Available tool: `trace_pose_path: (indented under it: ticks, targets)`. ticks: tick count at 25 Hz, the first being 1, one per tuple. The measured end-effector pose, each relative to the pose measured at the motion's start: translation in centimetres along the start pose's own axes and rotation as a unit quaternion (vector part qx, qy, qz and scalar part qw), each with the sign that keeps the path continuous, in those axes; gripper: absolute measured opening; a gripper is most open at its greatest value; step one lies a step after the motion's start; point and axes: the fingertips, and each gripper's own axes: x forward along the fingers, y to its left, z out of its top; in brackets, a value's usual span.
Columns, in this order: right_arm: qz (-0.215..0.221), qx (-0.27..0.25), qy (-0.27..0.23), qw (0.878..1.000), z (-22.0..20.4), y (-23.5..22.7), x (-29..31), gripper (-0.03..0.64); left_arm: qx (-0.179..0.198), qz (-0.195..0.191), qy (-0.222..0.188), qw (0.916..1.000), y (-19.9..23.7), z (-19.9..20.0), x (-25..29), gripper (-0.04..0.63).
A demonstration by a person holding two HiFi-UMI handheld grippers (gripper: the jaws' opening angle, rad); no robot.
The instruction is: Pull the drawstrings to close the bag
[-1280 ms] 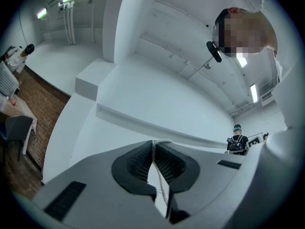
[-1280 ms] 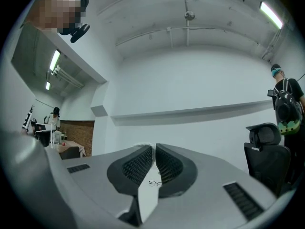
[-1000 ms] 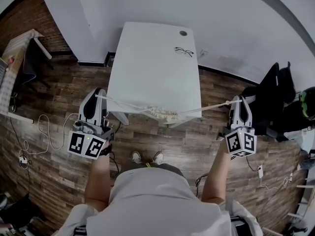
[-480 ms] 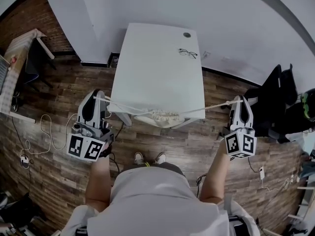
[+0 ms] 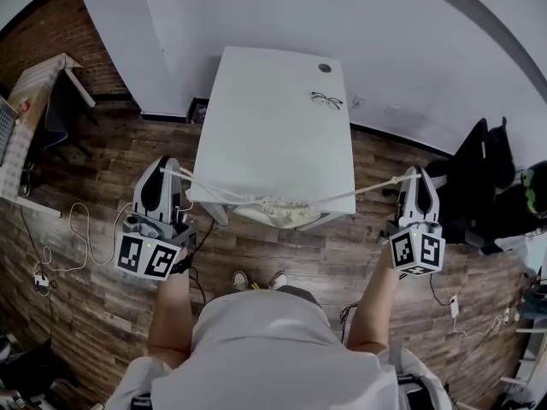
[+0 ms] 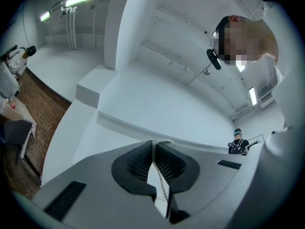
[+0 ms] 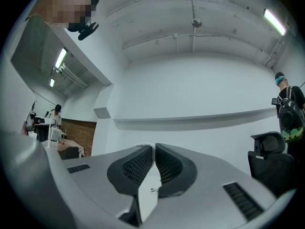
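On left tool [image 5: 164, 171] and right tool [image 5: 416, 174], both clamping drawstrings [image 5: 359, 195]: square markers [image 5: 149, 257].

Pale short-sleeved T-shirt [image 5: 273, 348], white sneakers [image 5: 242, 278]

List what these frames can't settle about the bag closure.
- Bag mouth, head view: too small to tell whether it's fully cinched.
- Bag, both gripper views: out of frame; the cameras look above it.
- Right drawstring, right gripper view: right gripper is shut, cord barely visible at its tip.
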Motion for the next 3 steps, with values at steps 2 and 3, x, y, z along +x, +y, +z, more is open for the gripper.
trace_pose_path:
  ticks: [2,3]
  targets:
    - [0.001,-0.001,0.000,1.000,0.16,-0.11,0.27,0.043,-0.001,0.000,-0.001,1.0000,-0.06,0.14,0.29,0.020]
    - [0.001,-0.002,0.000,1.000,0.27,-0.16,0.40,0.043,-0.001,0.000,-0.002,1.0000,-0.10,0.23,0.44,0.020]
